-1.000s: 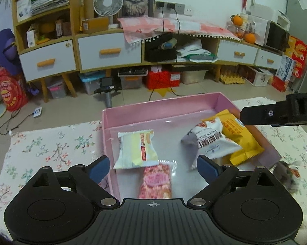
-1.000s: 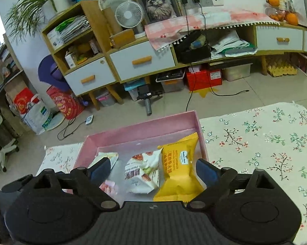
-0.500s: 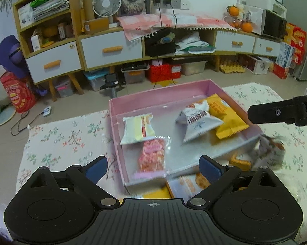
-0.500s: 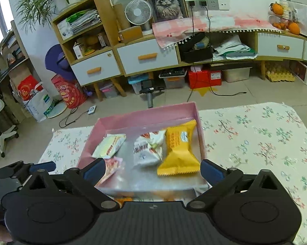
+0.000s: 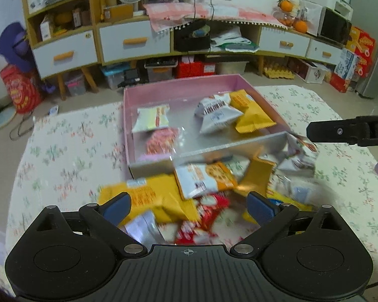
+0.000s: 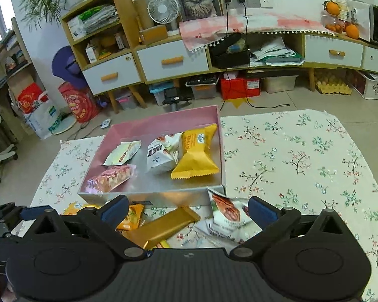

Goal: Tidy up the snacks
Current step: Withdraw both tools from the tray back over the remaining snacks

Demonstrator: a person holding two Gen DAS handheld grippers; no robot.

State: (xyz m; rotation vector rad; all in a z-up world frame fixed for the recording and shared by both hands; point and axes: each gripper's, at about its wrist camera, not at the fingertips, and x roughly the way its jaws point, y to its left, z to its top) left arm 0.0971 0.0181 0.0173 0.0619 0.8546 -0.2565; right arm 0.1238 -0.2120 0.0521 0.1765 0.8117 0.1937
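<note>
The surface, covered by a cream cloth printed with small flowers, shows far more of itself than a second ago — both cameras have drawn back and now look down on its near part. The shallow pink rectangular box with a silvery floor sits toward the far side of it, no longer filling the view; its near wall is now in sight. Inside lie four packets, placed as before: a yellow pillow packet against the right wall, a white packet with dark print touching its left edge, a pale green-and-cream packet further left, and a pink clear-wrapped bar near the front left corner.

New in view is a loose heap of snack packets on the cloth just in front of the box, blurred in the left wrist view. Among them are a long gold bar wrapper and a white packet picturing nuts, which leans against the box's front right corner.

The left hand-held gripper hovers over the heap with its fingers spread wide, holding nothing. The right hand-held gripper is likewise spread wide and empty, above the gold bar.
</note>
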